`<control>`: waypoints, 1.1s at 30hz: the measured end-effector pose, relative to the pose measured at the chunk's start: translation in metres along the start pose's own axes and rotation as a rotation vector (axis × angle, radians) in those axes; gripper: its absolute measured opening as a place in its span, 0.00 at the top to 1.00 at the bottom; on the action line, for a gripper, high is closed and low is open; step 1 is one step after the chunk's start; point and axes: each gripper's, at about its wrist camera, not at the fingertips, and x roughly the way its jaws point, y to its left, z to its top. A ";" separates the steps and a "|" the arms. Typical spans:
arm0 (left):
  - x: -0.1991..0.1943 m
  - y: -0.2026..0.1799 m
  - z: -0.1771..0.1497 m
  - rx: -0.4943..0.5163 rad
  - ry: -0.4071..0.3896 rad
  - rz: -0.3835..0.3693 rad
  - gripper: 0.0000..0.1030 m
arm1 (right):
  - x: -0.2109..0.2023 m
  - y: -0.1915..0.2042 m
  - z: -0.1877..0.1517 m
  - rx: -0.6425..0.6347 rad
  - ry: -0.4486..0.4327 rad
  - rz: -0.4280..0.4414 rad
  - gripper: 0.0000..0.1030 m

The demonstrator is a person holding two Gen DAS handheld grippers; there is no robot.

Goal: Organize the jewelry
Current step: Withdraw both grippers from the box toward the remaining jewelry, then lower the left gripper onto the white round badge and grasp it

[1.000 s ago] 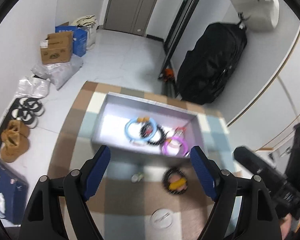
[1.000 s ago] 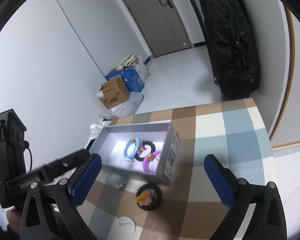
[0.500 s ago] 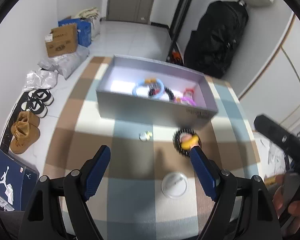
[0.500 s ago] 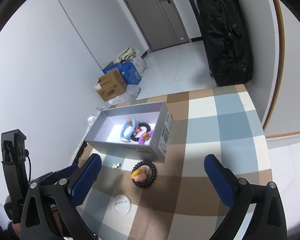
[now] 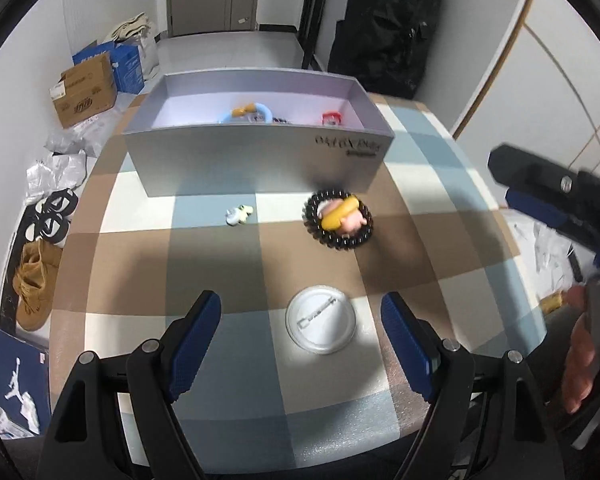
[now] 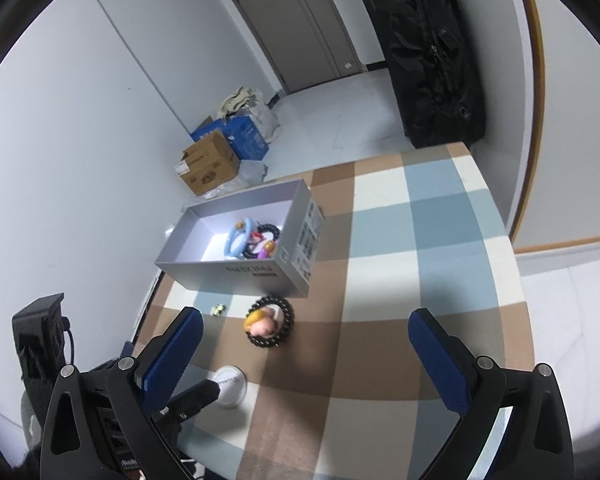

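Observation:
A grey box (image 5: 260,164) (image 6: 236,272) stands on the checked table, holding a light blue ring (image 5: 260,110) (image 6: 236,240) and other bracelets. In front of it lie a black bead bracelet (image 5: 340,240) (image 6: 286,322) with a yellow and pink charm, a small white and yellow trinket (image 5: 239,214) (image 6: 218,309), and a round white pin badge (image 5: 321,324) (image 6: 230,390). My left gripper (image 5: 302,344) is open and empty, low over the badge. My right gripper (image 6: 306,364) is open and empty above the table's near right part.
The table (image 5: 140,264) is covered by a brown, blue and white checked cloth. A black bag (image 6: 428,52) leans on the wall behind. Cardboard boxes (image 5: 84,94) and shoes (image 5: 34,280) lie on the floor to the left.
My left gripper has pulled back from over the box and dropped low toward the white badge. My right gripper has moved back a little; both stay open.

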 end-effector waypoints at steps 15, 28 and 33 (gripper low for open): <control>0.012 -0.014 -0.010 0.110 0.063 0.068 0.24 | -0.001 -0.010 -0.002 0.040 0.015 -0.007 0.00; 0.007 -0.012 -0.007 0.097 0.055 0.061 0.64 | -0.004 -0.014 -0.003 0.051 0.005 -0.015 0.00; 0.011 -0.009 -0.004 0.086 0.062 0.050 0.64 | -0.003 -0.016 -0.003 0.055 0.007 -0.022 0.00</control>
